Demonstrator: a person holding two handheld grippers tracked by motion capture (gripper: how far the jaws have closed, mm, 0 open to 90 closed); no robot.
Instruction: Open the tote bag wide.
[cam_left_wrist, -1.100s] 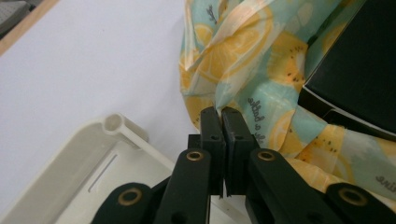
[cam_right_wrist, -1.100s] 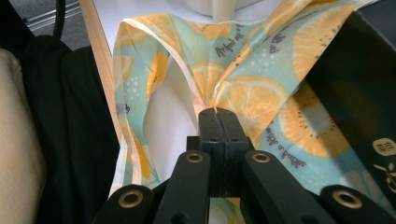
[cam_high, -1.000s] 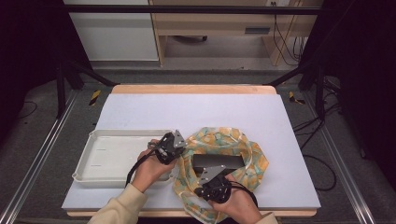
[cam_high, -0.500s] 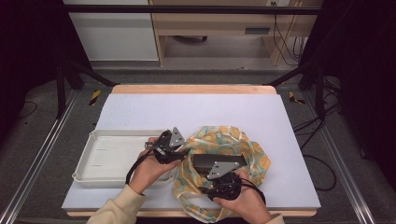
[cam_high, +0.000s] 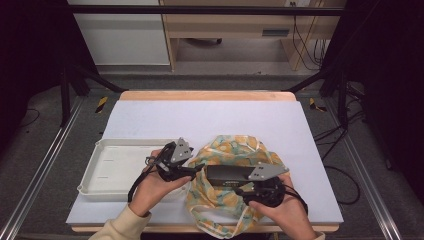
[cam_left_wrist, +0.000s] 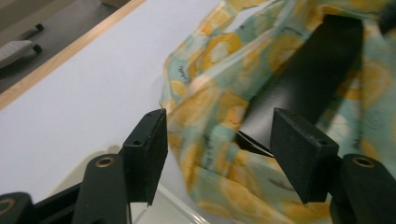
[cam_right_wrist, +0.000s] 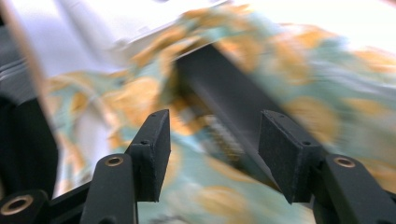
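Cloth bag (cam_high: 231, 185), teal with an orange-slice print, lies crumpled on the white table (cam_high: 210, 120), near its front edge, just right of a white tray (cam_high: 117, 167). Black box (cam_high: 227, 175) sits in the bag's open mouth, fabric bunched all round it.

Left gripper (cam_high: 192, 169) at the bag's left rim, held in the left hand (cam_high: 152, 187); jaws have just been opening and now stand spread. In the left gripper view the fabric and a corner of the box lie beyond the gap; pads (cam_left_wrist: 152, 149) press on nothing.

Right gripper (cam_high: 235, 186) over the bag's near side, right hand (cam_high: 285, 212) behind it. Its jaws too have just been opening and stand apart. Right gripper view is blurred: box and printed cloth lie beyond the pads (cam_right_wrist: 156, 147), nothing pinched.
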